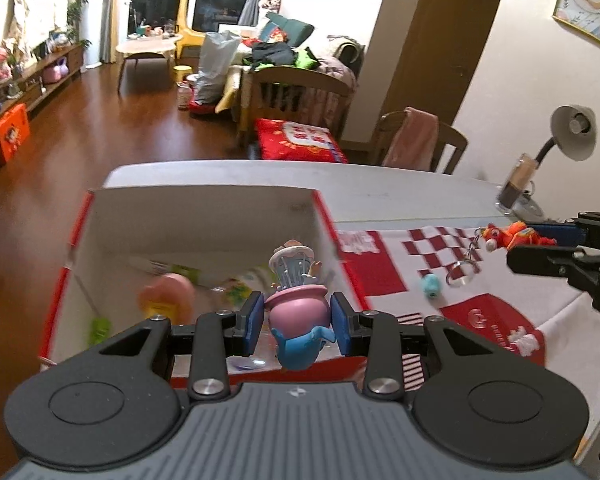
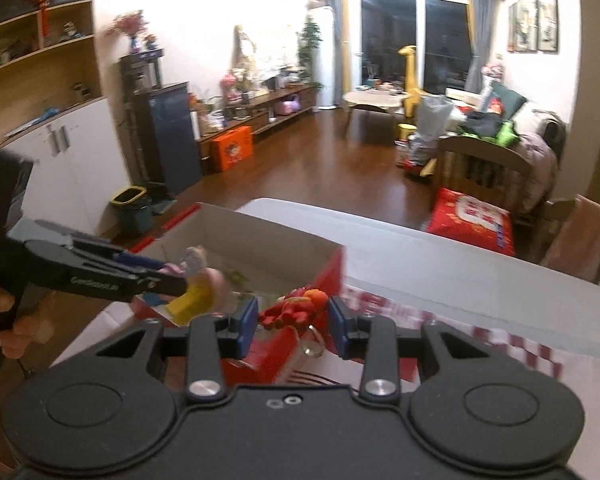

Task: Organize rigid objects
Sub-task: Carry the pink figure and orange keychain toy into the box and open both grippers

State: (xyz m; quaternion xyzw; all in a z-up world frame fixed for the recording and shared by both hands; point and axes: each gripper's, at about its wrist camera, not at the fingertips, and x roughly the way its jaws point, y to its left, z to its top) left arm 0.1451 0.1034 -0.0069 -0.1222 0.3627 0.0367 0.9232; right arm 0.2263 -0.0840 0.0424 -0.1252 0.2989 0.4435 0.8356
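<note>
The left tool (image 1: 297, 322) is above the open box (image 1: 204, 216), near its front wall. Between its blue pads (image 1: 253, 322) there is a pink and blue figurine (image 1: 298, 320). A small gap shows on each side of the figurine, so I cannot tell if the pads press it or have let it go. Inside the box lie a pink toy (image 1: 168, 294) and some other small things, which are blurred.

The right tool (image 2: 293, 318) is stretched wide, and a red-orange keychain toy (image 2: 296, 306) with a metal ring (image 2: 312, 344) is in the gap. The toy does not touch the pads. In the left wrist view this same toy (image 1: 512, 236) is at the tip of the right tool, above the red and white checkered cloth (image 1: 432, 248) that covers the surface (image 1: 400, 188). On the cloth, beside the box, lies a small light blue toy (image 1: 431, 285), and near it a key ring (image 1: 458, 276). A desk lamp (image 1: 572, 132) stands at the far right of the surface.
</note>
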